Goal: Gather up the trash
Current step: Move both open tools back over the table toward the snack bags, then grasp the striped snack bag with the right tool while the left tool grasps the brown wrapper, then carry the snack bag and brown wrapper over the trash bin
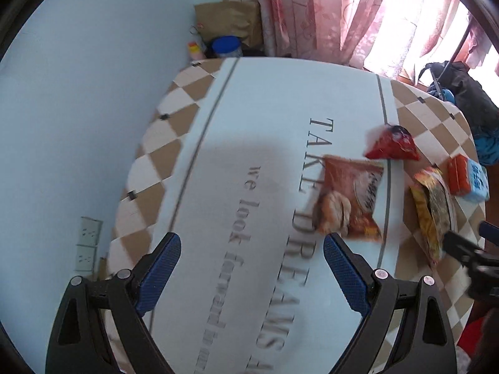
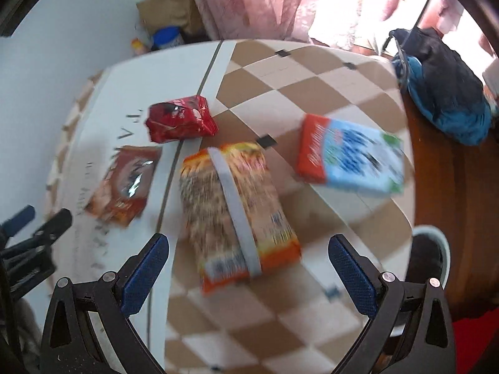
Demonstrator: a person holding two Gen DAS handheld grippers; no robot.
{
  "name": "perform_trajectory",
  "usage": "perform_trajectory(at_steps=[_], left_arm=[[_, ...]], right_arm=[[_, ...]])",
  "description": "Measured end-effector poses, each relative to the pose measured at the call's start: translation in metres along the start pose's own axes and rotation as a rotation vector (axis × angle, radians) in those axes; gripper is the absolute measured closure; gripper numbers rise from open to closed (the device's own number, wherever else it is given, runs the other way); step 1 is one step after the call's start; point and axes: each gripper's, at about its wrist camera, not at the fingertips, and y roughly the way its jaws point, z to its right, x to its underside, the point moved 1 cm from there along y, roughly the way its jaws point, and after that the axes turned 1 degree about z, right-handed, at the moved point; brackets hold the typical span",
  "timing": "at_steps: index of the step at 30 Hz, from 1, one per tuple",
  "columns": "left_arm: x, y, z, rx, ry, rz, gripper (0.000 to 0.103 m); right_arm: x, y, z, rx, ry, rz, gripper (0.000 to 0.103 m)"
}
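Observation:
Several pieces of trash lie on the table: a brown-red snack wrapper [image 1: 351, 198] [image 2: 123, 184], a crumpled red packet [image 1: 393, 148] [image 2: 181, 120], an orange-yellow noodle pack [image 1: 432, 208] [image 2: 237, 221] and a red-and-blue carton [image 1: 467, 182] [image 2: 349, 157]. My left gripper [image 1: 252, 249] is open above the white cloth, the brown-red wrapper just past its right finger. My right gripper [image 2: 249, 251] is open, with the noodle pack lying between and ahead of its fingers. Each gripper shows at the edge of the other's view [image 1: 467, 255] [image 2: 34, 233].
The tablecloth [image 1: 249, 118] is white with grey lettering and a brown-and-cream diamond border [image 2: 312, 87]. Behind the table stand a blue-lidded jar [image 1: 227, 46], a paper bag [image 1: 229, 20] and pink curtains [image 1: 327, 9]. A dark and blue bag [image 2: 443, 93] sits right of the table. A shoe [image 2: 427, 255] shows below.

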Motion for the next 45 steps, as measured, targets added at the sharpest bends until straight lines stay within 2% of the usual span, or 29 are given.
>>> perform_trajectory(at_steps=[6, 8, 9, 10, 12, 17, 18, 20, 22, 26, 32, 35, 36, 42, 44, 45], left_arm=[[-0.024, 0.019, 0.020, 0.122, 0.035, -0.034, 0.010], [-0.029, 0.022, 0.031, 0.154, 0.058, -0.041, 0.010], [-0.031, 0.026, 0.038, 0.174, 0.074, -0.054, 0.010], [-0.034, 0.028, 0.042, 0.180, 0.081, -0.062, 0.011], [-0.036, 0.032, 0.052, 0.182, 0.108, -0.070, 0.011], [-0.040, 0.041, 0.076, 0.116, 0.202, -0.052, 0.012], [-0.040, 0.042, 0.079, 0.105, 0.217, -0.043, 0.016], [-0.036, 0.041, 0.086, 0.091, 0.246, -0.029, 0.043], [-0.033, 0.037, 0.088, 0.091, 0.258, -0.028, 0.057], [-0.019, 0.030, 0.079, 0.090, 0.232, -0.027, 0.059], [0.018, 0.018, 0.055, 0.106, 0.149, -0.030, 0.059], [0.034, 0.015, 0.045, 0.108, 0.118, -0.033, 0.059], [0.037, 0.015, 0.044, 0.107, 0.115, -0.033, 0.059], [0.043, 0.017, 0.037, 0.101, 0.096, -0.032, 0.060], [0.043, 0.015, 0.035, 0.106, 0.092, -0.024, 0.061], [0.043, 0.012, 0.035, 0.104, 0.092, -0.015, 0.061]], right_arm=[[-0.017, 0.024, -0.008, 0.068, -0.020, -0.003, 0.001], [-0.015, 0.024, -0.006, 0.098, -0.015, -0.001, 0.013], [-0.014, 0.025, -0.004, 0.116, -0.015, -0.006, 0.023], [-0.010, 0.024, -0.001, 0.133, -0.008, -0.011, 0.026], [0.000, 0.022, 0.006, 0.129, 0.016, -0.026, 0.026], [0.028, 0.015, 0.022, 0.089, 0.075, -0.034, 0.026], [0.029, 0.014, 0.024, 0.067, 0.086, -0.037, 0.026], [0.031, 0.013, 0.029, 0.028, 0.107, -0.045, 0.026], [0.029, 0.011, 0.032, -0.003, 0.117, -0.043, 0.025], [0.026, 0.001, 0.033, -0.005, 0.102, -0.022, 0.025], [0.025, 0.009, 0.029, -0.007, 0.065, -0.056, 0.025], [0.028, 0.015, 0.023, -0.013, 0.044, -0.077, 0.018], [0.028, 0.017, 0.022, -0.017, 0.038, -0.082, 0.013], [0.035, 0.019, 0.021, 0.018, 0.035, -0.072, 0.013], [0.040, 0.018, 0.018, 0.019, 0.029, -0.052, 0.019], [0.042, 0.016, 0.017, 0.025, 0.022, -0.043, 0.030]])
